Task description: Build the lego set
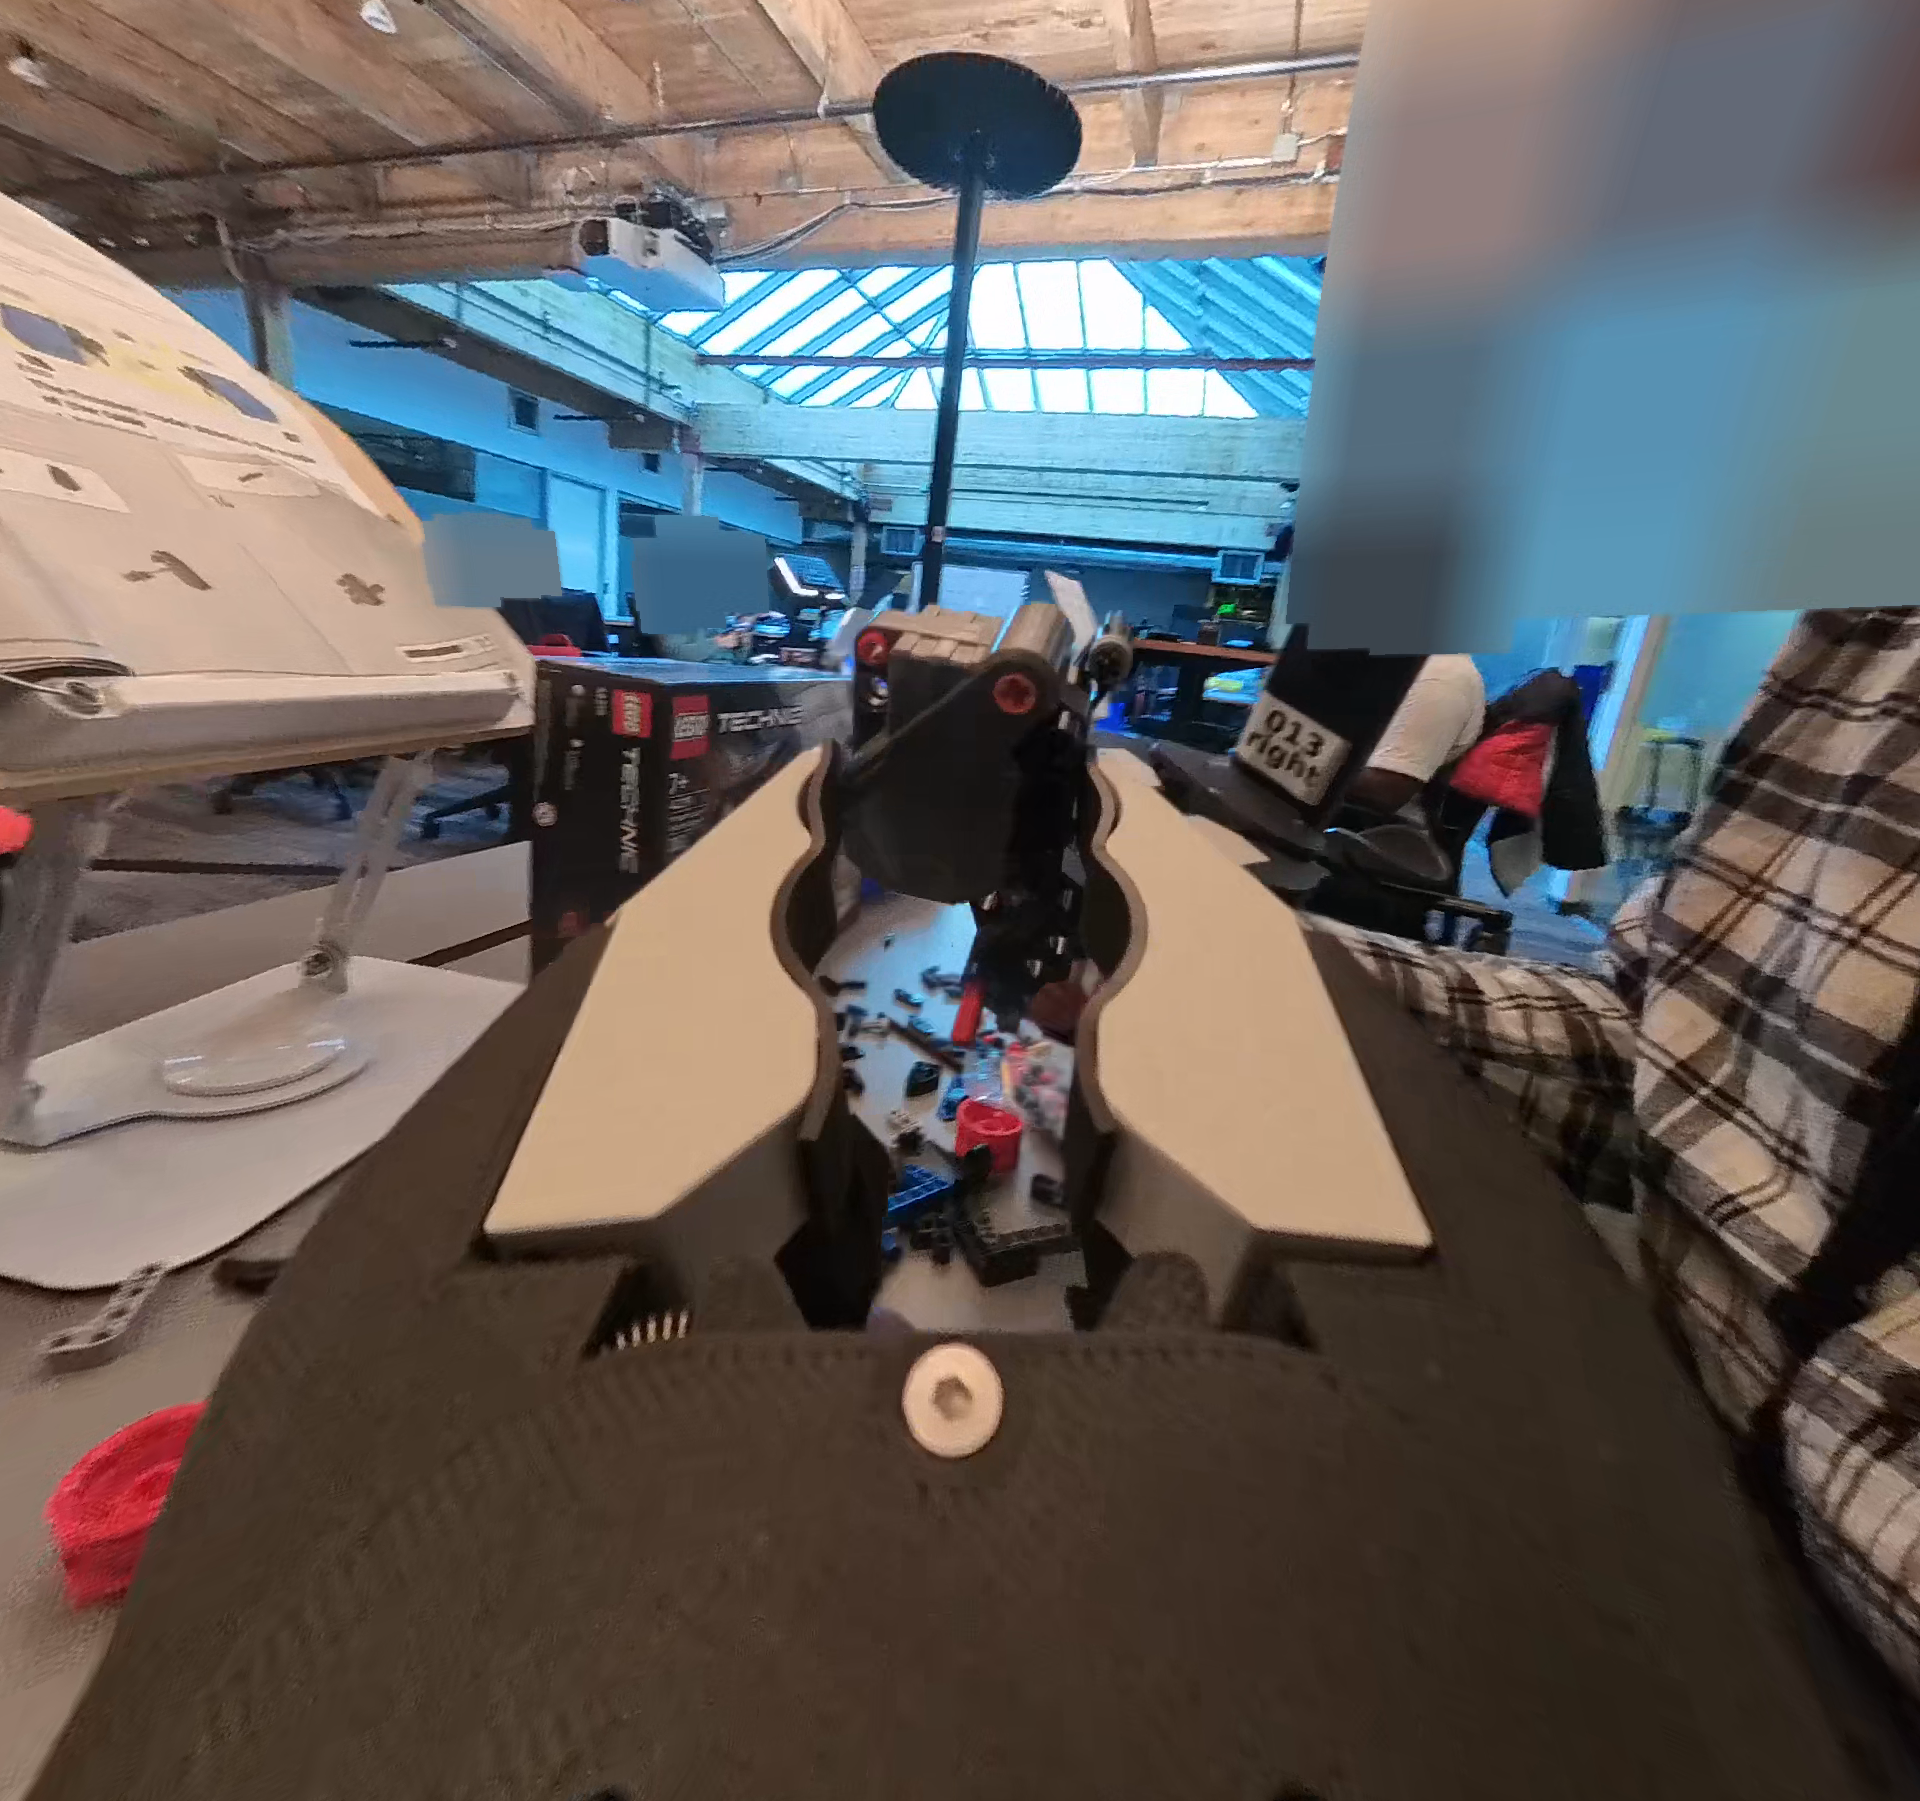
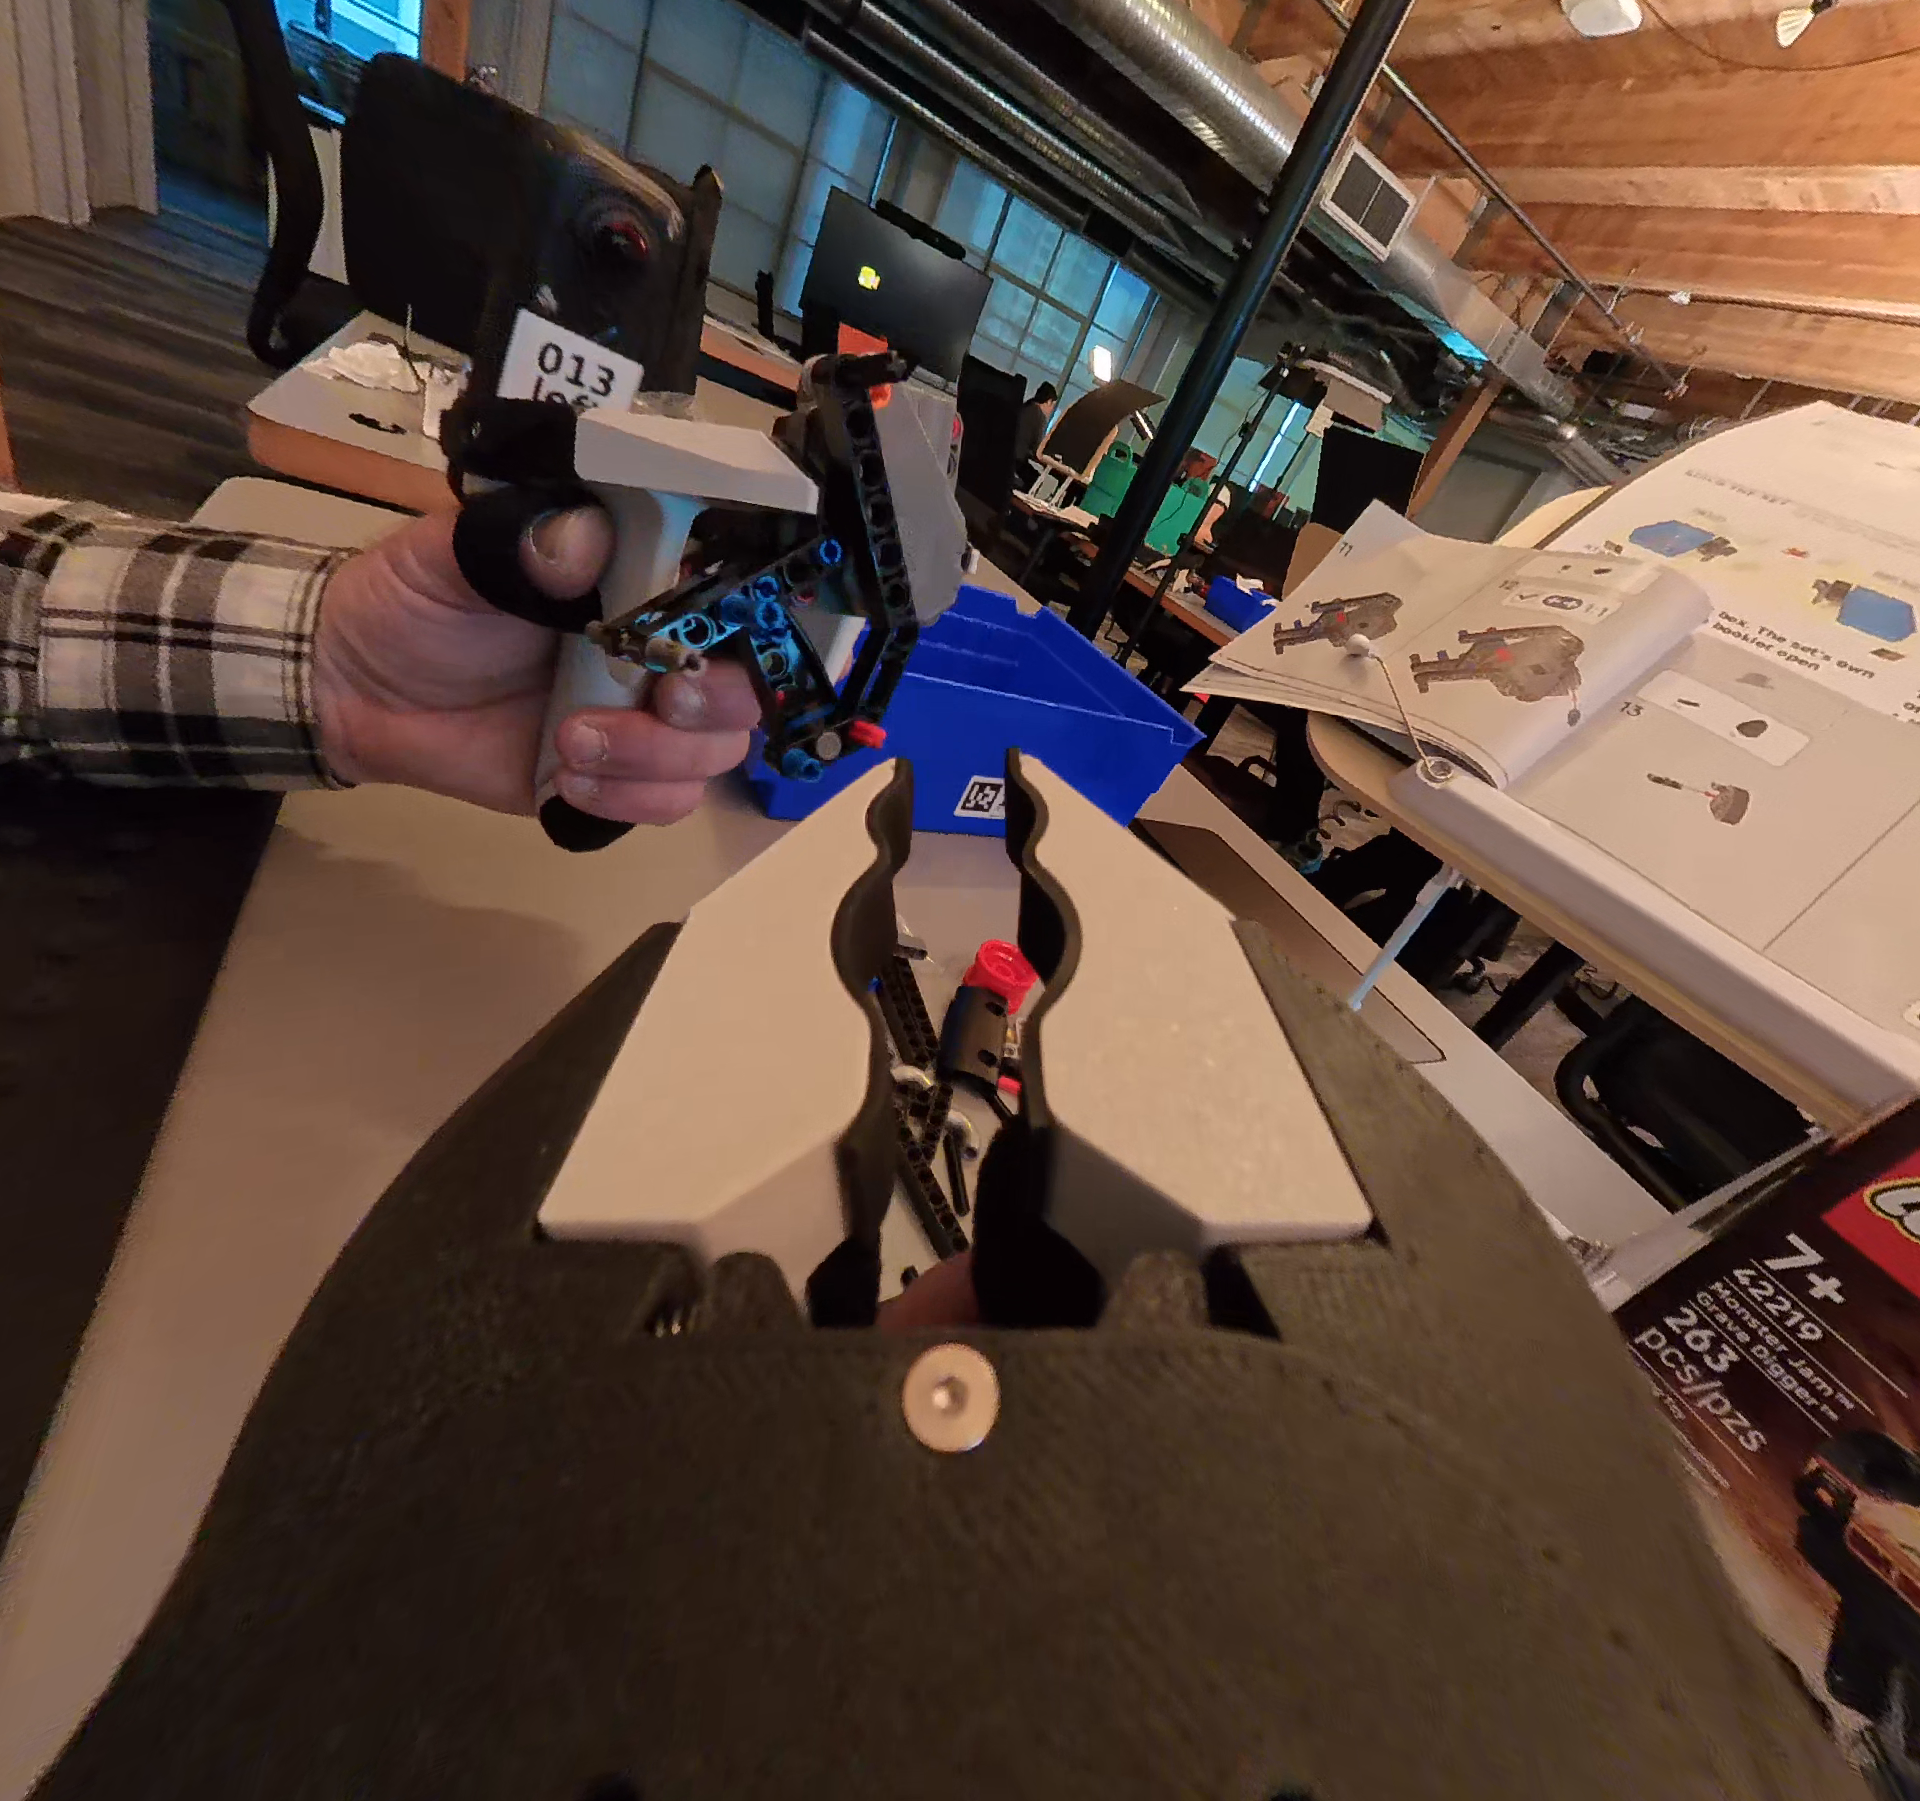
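Note:
My left gripper (image 1: 961, 764) is shut on a partly built lego model (image 1: 935, 785) of dark grey panels, black beams and red pins, held up above the table. In the right wrist view the same left gripper (image 2: 790, 577) is held by a hand in a plaid sleeve, and the model (image 2: 883, 546) shows black beams and blue pins. My right gripper (image 2: 956, 780) is narrowly open and empty, below and to the right of the model. Loose lego pieces (image 1: 966, 1076) lie on the table below, among them a black beam (image 2: 920, 1076) and a red piece (image 2: 997, 967).
A blue bin (image 2: 1039, 702) stands behind the model. An open instruction booklet (image 2: 1507, 639) rests on a stand (image 1: 260, 1055). The lego box (image 1: 623, 785) stands on the table and also shows at the lower right (image 2: 1808, 1388). A red cup (image 1: 104, 1502) sits at the left. Spacing between my two grippers at the tips: around 6 centimetres.

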{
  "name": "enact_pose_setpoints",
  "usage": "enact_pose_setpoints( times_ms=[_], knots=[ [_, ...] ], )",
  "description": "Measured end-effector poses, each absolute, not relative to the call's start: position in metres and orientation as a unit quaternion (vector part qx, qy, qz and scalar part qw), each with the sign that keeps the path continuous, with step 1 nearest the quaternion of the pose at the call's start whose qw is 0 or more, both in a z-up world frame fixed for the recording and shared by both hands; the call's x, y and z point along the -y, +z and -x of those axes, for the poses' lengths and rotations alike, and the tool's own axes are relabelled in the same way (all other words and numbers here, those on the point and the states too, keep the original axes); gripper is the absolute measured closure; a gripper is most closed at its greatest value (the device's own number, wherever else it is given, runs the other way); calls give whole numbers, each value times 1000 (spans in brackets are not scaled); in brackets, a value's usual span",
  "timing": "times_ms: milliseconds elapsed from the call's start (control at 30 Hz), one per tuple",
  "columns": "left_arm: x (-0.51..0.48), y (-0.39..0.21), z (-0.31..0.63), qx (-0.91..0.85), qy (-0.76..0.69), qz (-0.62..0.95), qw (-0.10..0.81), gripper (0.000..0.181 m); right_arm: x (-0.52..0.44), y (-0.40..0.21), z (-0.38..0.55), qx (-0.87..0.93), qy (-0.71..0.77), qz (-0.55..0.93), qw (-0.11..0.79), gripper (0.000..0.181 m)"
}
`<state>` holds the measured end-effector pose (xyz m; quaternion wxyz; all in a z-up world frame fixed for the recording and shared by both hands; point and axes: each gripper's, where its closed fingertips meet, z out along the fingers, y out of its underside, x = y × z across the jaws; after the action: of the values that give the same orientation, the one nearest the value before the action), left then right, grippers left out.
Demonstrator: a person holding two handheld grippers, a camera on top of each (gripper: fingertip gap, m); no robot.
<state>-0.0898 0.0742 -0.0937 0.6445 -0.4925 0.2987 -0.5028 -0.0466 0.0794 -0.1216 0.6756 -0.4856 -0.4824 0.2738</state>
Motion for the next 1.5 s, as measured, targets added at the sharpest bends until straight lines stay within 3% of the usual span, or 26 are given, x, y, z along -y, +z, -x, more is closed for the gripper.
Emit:
enact_pose_setpoints(
  times_ms=[233, 467, 1500],
  knots=[
    [-71, -95, 86, -281, -581, 487, 588, 139, -68, -114, 51, 474, 319, 476, 668, 165],
    [-67, -115, 61, -318, -571, 521, 549, 138, -59, -108, 52, 464, 363, 470, 658, 169],
    [-67, -125, 51, -339, -545, 532, 552, 139, -48, -109, 57, 477, 385, 457, 645, 174]
  ],
)
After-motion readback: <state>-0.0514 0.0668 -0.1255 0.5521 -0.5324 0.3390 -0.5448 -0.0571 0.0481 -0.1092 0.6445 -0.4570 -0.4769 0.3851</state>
